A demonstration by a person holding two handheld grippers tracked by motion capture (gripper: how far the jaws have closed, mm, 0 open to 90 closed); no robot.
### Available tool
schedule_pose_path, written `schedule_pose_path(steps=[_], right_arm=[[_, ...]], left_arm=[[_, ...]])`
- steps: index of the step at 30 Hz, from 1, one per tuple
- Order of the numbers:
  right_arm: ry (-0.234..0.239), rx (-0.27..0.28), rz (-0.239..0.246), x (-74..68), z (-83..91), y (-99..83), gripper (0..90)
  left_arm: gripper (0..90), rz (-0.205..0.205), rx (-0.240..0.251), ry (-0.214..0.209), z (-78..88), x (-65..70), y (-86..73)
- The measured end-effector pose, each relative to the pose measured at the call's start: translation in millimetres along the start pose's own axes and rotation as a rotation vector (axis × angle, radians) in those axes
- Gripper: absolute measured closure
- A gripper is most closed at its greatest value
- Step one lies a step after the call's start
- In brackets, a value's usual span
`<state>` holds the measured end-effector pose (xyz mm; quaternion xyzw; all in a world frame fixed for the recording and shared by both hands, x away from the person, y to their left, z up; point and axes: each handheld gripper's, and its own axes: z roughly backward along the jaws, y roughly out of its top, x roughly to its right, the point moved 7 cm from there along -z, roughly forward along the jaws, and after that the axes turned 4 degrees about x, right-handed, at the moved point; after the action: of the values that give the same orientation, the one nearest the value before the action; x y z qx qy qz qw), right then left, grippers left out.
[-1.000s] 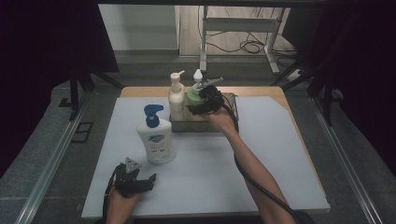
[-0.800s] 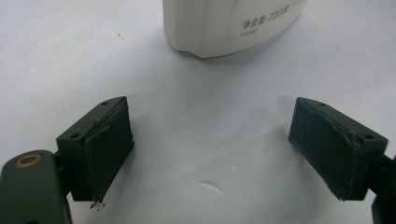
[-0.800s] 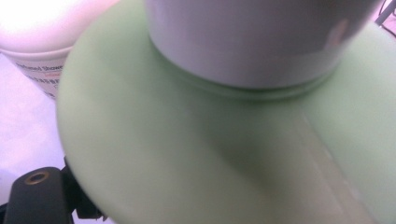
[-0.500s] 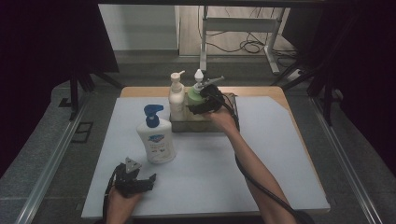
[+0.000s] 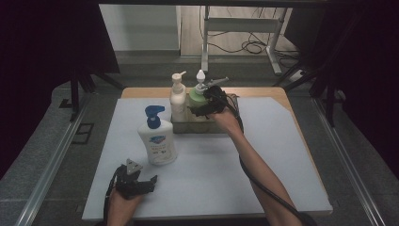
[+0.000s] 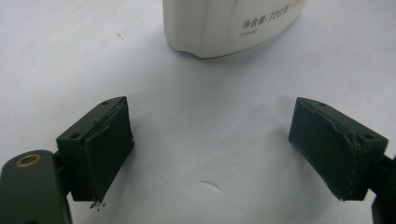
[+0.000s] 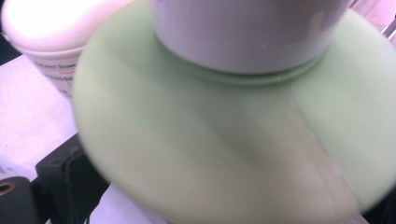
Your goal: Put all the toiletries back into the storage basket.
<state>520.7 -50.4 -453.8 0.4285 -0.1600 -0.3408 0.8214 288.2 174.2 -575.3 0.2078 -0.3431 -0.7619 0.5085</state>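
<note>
Little has shifted since the earlier frames: both hands keep their places, but the right claw has just been opening its jaws around the green bottle, which stays between them. That bottle stands upright in the tray at the worktop's far side, beside the cream bottle. Its long axis is vertical and its shoulder sits directly ahead of the right claw, whose pads look released, not pressing. Near the front edge, the left claw rests open and empty, with the blue-pump bottle just beyond it.
</note>
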Motion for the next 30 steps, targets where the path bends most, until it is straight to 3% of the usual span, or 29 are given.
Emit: schedule_pose_path(steps=[11, 21, 25, 30], right_arm=[[0.015, 0.025, 0.013, 0.7, 18.4, -3.9, 2.5], [0.042, 0.024, 0.021, 2.0, 35.5, -14.6, 10.6], [0.037, 0.024, 0.015, 5.0, 40.4, -20.1, 16.4], [0.031, 0.031, 0.008, 11.0, 45.9, -27.6, 34.4]], left_arm=[[13.0, 0.0, -0.001, 0.0, 0.1, 0.0, 0.0], [13.0, 0.002, 0.002, -0.001, -0.1, 0.2, 0.1], [13.0, 0.002, 0.002, -0.001, -0.1, 0.2, 0.0], [13.0, 0.002, 0.002, -0.001, -0.1, 0.2, 0.1]])
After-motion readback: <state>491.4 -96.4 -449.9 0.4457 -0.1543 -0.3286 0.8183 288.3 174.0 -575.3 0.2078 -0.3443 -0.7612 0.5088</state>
